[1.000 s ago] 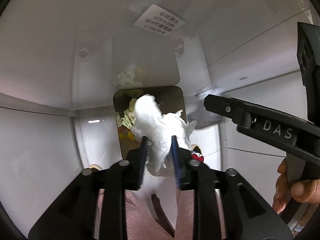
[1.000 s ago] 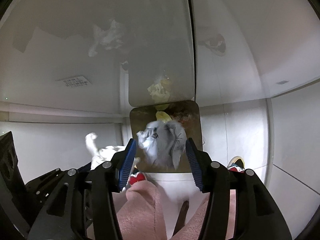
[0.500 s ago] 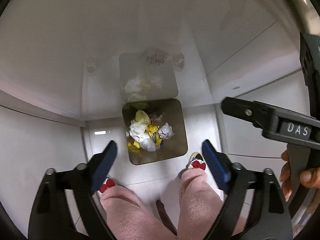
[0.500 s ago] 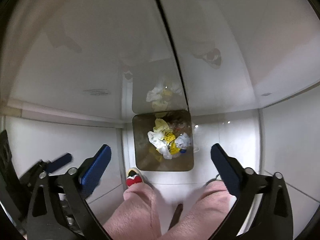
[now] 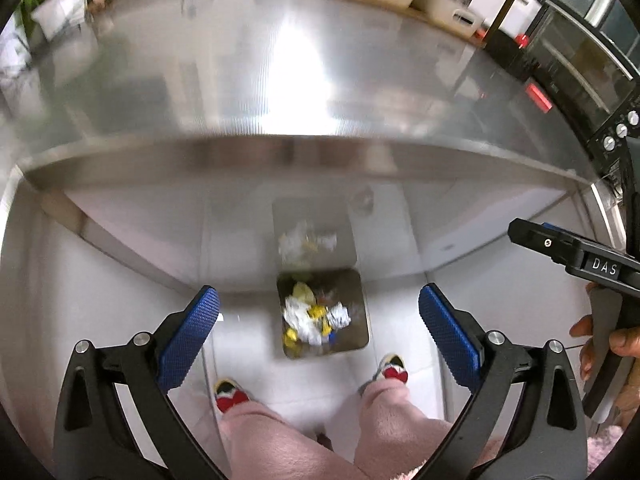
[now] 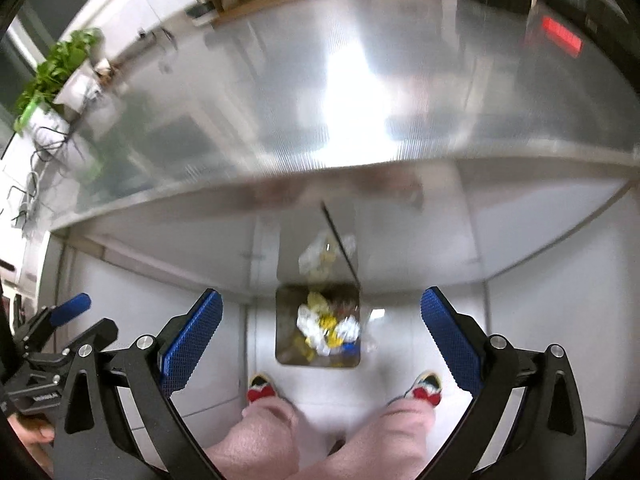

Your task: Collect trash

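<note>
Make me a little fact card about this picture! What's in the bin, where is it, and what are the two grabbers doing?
bin: square bin on the floor, in front of the person's shoes
in the bin: crumpled white and yellow trash
above: shiny metal table
left gripper: open wide, nothing between its jaws; they have just been opening
right gripper: open wide, empty too
trash on the table: none that shows, though the view is blurred
</note>
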Action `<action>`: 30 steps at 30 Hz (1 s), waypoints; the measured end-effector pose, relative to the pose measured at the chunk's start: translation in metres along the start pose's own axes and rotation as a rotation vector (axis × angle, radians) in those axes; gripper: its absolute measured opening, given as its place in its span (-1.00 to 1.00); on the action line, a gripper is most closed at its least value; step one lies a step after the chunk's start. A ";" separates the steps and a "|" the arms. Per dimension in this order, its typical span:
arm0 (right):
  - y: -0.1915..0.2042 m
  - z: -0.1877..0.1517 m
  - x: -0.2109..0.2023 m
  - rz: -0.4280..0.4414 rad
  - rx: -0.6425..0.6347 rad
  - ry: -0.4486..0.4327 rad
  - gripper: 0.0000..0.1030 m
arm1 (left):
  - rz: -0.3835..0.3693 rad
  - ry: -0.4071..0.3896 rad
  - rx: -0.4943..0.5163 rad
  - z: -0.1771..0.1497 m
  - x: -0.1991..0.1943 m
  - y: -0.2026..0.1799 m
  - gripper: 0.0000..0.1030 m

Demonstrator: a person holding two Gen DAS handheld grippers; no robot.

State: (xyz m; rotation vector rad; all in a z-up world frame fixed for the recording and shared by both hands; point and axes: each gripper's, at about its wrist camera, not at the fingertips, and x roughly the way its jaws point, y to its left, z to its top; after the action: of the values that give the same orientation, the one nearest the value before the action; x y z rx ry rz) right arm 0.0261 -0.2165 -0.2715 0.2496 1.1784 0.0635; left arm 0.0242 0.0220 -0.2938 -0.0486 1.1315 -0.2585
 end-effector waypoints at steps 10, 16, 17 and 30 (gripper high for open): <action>0.017 0.035 -0.100 -0.053 -0.051 -0.226 0.94 | 0.028 -0.171 0.020 0.040 -0.098 -0.019 0.84; 0.021 0.047 -0.144 -0.042 -0.044 -0.324 0.94 | 0.058 -0.274 0.037 0.051 -0.144 -0.029 0.84; 0.022 0.048 -0.150 -0.044 -0.047 -0.336 0.94 | 0.061 -0.288 0.037 0.053 -0.151 -0.030 0.84; 0.028 0.055 -0.205 -0.113 -0.044 -0.486 0.94 | 0.151 -0.433 0.050 0.061 -0.206 -0.040 0.84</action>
State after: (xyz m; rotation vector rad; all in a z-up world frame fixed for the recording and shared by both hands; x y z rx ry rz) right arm 0.0005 -0.2345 -0.0599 0.1469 0.7047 -0.0684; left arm -0.0106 0.0247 -0.0782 0.0251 0.6937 -0.1323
